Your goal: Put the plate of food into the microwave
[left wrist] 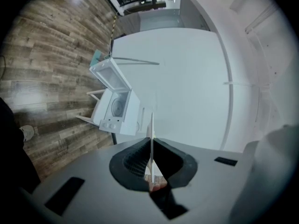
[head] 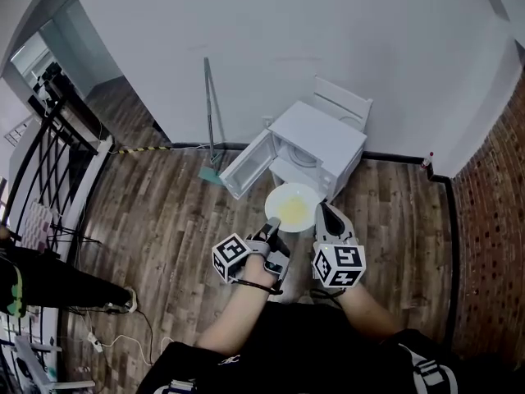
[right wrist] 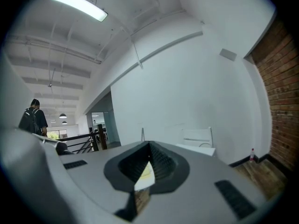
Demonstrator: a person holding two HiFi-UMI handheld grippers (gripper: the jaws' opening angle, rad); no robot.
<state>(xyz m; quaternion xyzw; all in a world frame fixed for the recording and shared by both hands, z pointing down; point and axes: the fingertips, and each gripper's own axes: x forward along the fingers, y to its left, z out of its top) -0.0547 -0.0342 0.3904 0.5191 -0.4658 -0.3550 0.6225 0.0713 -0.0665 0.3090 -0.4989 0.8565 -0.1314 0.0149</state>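
A white plate (head: 293,207) with yellow food on it is held level over the floor, just in front of the white microwave (head: 320,142). The microwave's door (head: 246,165) hangs open to the left. My left gripper (head: 272,228) is shut on the plate's near left rim. My right gripper (head: 322,213) is shut on its right rim. In the left gripper view the plate (left wrist: 151,141) shows edge-on between the jaws (left wrist: 151,148), with the open microwave (left wrist: 117,107) ahead. The right gripper view shows the plate's rim (right wrist: 144,175) pinched in the right gripper (right wrist: 147,166).
The microwave sits low on a small white stand (head: 289,173) against the white wall. A broom (head: 210,117) leans on the wall to its left. A black railing (head: 49,150) runs along the far left. Brick wall (head: 492,220) on the right. A person (right wrist: 33,118) stands far off.
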